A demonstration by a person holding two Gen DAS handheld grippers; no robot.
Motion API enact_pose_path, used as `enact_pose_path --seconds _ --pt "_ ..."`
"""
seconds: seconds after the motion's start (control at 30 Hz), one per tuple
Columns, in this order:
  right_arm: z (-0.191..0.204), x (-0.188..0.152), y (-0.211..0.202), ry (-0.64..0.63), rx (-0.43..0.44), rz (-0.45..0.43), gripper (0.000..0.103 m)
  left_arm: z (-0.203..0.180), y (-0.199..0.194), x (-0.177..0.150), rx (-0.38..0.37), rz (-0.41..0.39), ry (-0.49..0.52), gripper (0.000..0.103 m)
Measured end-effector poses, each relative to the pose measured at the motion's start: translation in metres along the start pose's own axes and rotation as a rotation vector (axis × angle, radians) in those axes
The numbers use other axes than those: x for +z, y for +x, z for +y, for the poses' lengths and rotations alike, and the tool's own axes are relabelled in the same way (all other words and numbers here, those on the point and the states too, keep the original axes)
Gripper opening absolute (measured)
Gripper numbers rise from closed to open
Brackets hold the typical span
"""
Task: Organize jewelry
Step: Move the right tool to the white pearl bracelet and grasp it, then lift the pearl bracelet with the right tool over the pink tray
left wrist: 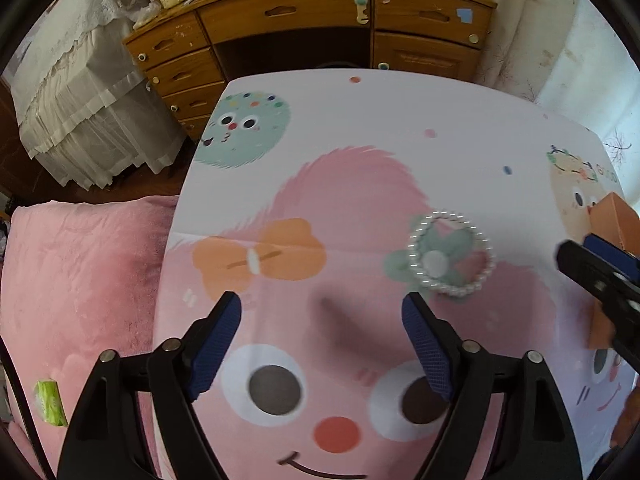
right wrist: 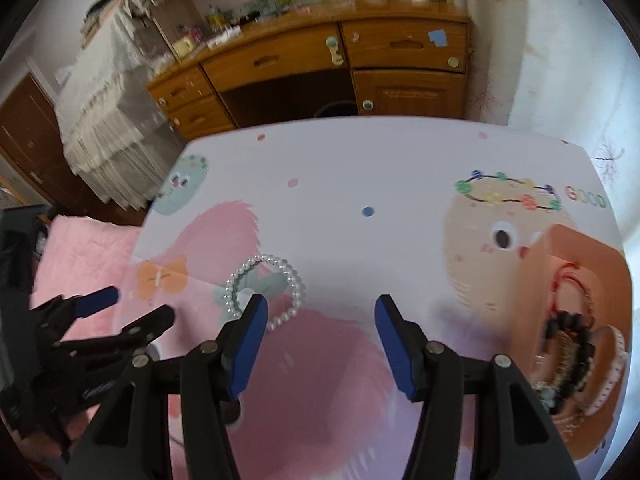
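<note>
With both the left gripper [left wrist: 322, 334] and right gripper [right wrist: 320, 340] hanging released and empty, the pearl bracelet [right wrist: 265, 290] is lying flat on the desk [right wrist: 360, 168] left of the orange box [right wrist: 576, 320], suggesting a low pinch across one beaded side.

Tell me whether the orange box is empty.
Not empty. The open orange cardboard box holds a red cord, dark beaded bracelets and a white band; the right wrist view looks inside.

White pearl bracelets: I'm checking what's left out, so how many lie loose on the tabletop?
1. The white pearl bracelet lies on the cartoon-print tabletop, left of the orange box holding other jewelry; more may be hidden inside.
</note>
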State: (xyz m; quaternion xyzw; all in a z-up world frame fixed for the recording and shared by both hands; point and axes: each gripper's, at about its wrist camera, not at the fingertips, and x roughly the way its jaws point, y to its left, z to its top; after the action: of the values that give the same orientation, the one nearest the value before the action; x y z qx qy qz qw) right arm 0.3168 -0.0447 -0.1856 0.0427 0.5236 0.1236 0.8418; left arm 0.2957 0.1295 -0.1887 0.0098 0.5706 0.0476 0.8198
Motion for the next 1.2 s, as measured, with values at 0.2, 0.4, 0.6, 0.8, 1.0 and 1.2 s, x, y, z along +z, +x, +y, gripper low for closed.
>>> enact_pose_path --seconds 0.2,0.4,0.6,0.8,1.0,1.2 --pt "0.020 0.005 0.037 -0.010 -0.067 0.080 0.041 0.025 0.017 0.001 -0.059 0.044 -0.045 0.083" --pt "0.024 0.006 0.054 0.011 -0.110 0.136 0.028 0.039 0.030 0.001 -0.073 0.061 -0.073 0.083" --pt "0.032 0.008 0.061 0.000 -0.126 0.177 0.021 0.045 0.035 0.002 -0.095 0.071 -0.097 0.083" --pt "0.040 0.009 0.065 -0.028 -0.156 0.195 0.020 0.046 0.033 0.003 -0.102 0.063 -0.089 0.083" --pt "0.043 0.010 0.067 -0.061 -0.198 0.205 0.009 0.046 0.029 0.003 -0.108 0.056 -0.085 0.083" --pt "0.044 0.012 0.067 -0.056 -0.216 0.219 0.007 0.045 0.022 0.000 -0.101 0.043 -0.071 0.083"
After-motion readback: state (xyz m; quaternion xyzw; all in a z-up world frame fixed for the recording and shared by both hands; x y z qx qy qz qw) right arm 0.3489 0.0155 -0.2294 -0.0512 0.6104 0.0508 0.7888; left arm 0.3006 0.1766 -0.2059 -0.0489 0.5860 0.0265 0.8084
